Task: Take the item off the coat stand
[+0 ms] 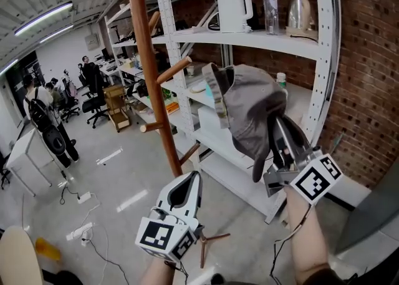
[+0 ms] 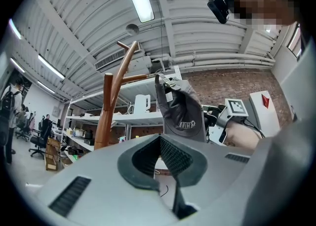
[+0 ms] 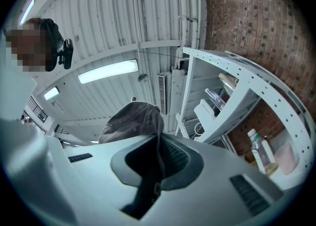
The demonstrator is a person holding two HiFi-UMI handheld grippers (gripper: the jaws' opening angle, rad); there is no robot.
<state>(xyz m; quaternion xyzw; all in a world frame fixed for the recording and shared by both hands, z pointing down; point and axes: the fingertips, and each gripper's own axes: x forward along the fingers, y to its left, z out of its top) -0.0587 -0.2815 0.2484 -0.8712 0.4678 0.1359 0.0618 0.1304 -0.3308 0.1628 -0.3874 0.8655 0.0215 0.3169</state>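
A grey cap hangs in the air to the right of the wooden coat stand, clear of its pegs. My right gripper is shut on the cap's lower back edge, and the fabric runs down between the jaws in the right gripper view. My left gripper is lower, in front of the stand's foot, with its jaws together and nothing in them. From the left gripper view the cap shows beside the stand.
White metal shelving stands right behind the cap, with a kettle and a bottle on top. A brick wall is at the right. People and office chairs are at the far left. Cables lie on the floor.
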